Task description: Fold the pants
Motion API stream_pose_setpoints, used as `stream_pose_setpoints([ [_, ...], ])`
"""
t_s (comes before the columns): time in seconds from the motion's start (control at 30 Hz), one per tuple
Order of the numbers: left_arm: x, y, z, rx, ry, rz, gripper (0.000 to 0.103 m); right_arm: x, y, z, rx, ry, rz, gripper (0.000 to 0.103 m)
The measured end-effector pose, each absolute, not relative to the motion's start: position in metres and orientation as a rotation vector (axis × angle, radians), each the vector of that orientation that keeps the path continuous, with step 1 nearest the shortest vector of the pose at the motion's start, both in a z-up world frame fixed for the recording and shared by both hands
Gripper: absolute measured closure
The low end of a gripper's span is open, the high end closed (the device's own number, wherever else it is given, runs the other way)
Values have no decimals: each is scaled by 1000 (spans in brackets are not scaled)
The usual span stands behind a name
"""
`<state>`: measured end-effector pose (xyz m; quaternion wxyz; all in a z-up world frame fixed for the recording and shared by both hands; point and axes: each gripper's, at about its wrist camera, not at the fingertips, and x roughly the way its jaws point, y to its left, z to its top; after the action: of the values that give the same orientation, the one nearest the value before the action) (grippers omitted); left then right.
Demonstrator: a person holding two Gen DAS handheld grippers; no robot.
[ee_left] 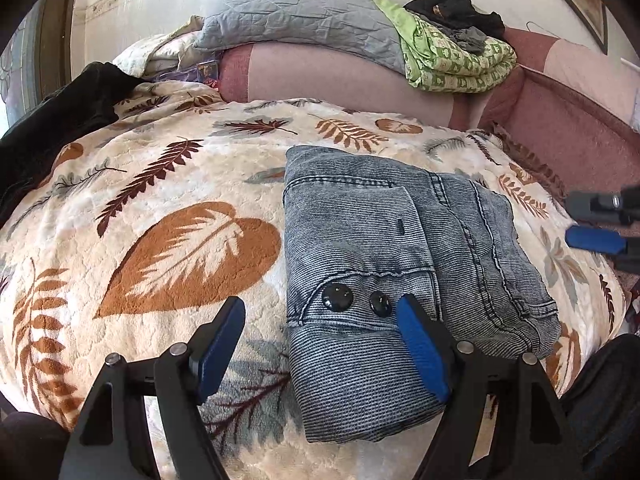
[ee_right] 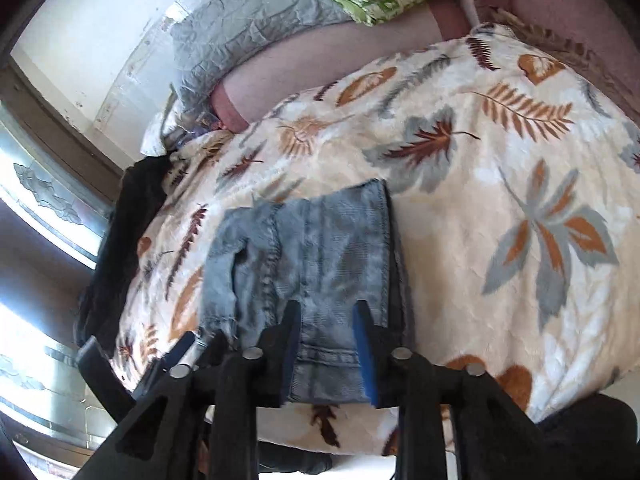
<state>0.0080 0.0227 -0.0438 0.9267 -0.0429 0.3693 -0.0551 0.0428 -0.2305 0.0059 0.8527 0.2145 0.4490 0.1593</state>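
The faded blue denim pants [ee_left: 384, 264] lie folded into a compact stack on the leaf-print blanket [ee_left: 160, 208], waistband with two black buttons [ee_left: 337, 297] facing me. My left gripper [ee_left: 320, 312] is open above the near left edge of the stack, holding nothing. My right gripper [ee_right: 326, 312] is open, its blue-padded jaws astride the near end of the pants [ee_right: 320, 256] without pinching them; it also shows at the right edge of the left wrist view [ee_left: 596, 236].
A dark garment [ee_left: 52, 120] lies at the blanket's left edge. A grey quilted pillow [ee_left: 296, 12], a green patterned cloth [ee_left: 452, 60] and black clothes [ee_left: 452, 12] rest on the pink sofa back [ee_left: 340, 76]. A window [ee_right: 36, 208] is on the left.
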Motion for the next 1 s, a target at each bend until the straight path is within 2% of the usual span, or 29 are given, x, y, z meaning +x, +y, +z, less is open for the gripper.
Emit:
stream_pose_setpoints([
  [0.03, 8, 22, -44, -86, 757, -113, 24, 51, -225, 8, 462, 931, 365, 52],
  [0.07, 8, 22, -44, -85, 756, -113, 24, 60, -222, 7, 472, 927, 383, 51],
  [0.27, 7, 21, -43, -70, 752, -113, 24, 109, -236, -41, 675, 1044, 360, 51],
  [0.43, 9, 20, -43, -62, 756, -115, 24, 127, -237, -21, 717, 982, 452, 49],
  [0.47, 9, 20, -43, -63, 757, -115, 24, 132, -235, -23, 708, 989, 462, 47],
  [0.5, 9, 20, -43, -64, 758, -116, 24, 139, -232, -32, 676, 1023, 449, 36],
  [0.53, 9, 20, -43, -64, 758, -119, 24, 143, -231, -47, 618, 1074, 382, 33],
  [0.57, 9, 20, -43, -68, 761, -131, 24, 146, -232, -66, 584, 1127, 309, 33],
  [0.6, 9, 19, -43, -69, 764, -132, 24, 145, -235, -82, 612, 1136, 318, 39],
  [0.7, 7, 18, -42, -57, 757, -126, 24, 134, -237, -78, 587, 1080, 331, 43],
  [1.0, 7, 20, -42, -72, 768, -123, 24, 138, -211, -56, 386, 1189, 259, 42],
])
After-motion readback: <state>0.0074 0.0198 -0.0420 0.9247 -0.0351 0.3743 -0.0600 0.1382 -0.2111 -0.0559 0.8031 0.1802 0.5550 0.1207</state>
